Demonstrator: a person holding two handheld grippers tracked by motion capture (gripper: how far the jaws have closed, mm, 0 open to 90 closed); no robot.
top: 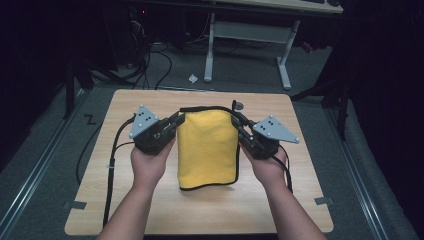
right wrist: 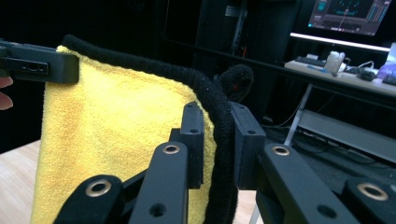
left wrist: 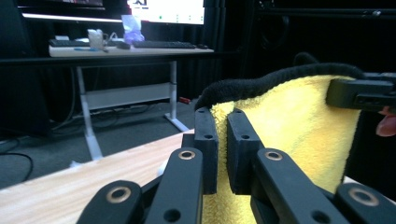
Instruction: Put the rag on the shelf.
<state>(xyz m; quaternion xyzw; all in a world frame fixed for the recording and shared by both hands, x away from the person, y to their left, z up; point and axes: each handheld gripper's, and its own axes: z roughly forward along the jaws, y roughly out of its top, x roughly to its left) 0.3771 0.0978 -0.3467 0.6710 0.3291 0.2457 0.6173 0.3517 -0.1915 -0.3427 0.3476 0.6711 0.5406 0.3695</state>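
A yellow towel [top: 207,150] with a black hem is held up over the middle of the wooden table [top: 150,210], its top edge lifted and its lower part draped down toward the person's side, where the bottom hem is seen resting on the tabletop. The towel's upper left corner is clamped by the left gripper [top: 176,122], whose fingers [left wrist: 206,149] are seen in the left gripper view closed on the yellow cloth just below the black hem. The towel's upper right corner is clamped by the right gripper [top: 239,125]; in the right gripper view its fingers [right wrist: 194,140] are pressed together on the thick black hem, with a small black loop [right wrist: 236,81] standing up just behind them. The top hem is stretched between the two grippers in a shallow arch. Each gripper is held by a hand [top: 150,165] on its own side of the towel, and a grey three-cornered plate [top: 144,120] is carried on top of each. A black cable [top: 112,165] is trailed from the left gripper, away from the towel, along the table's left part. Beyond the towel, past the table's far edge, a white-legged desk [top: 247,35] is seen on the grey floor.
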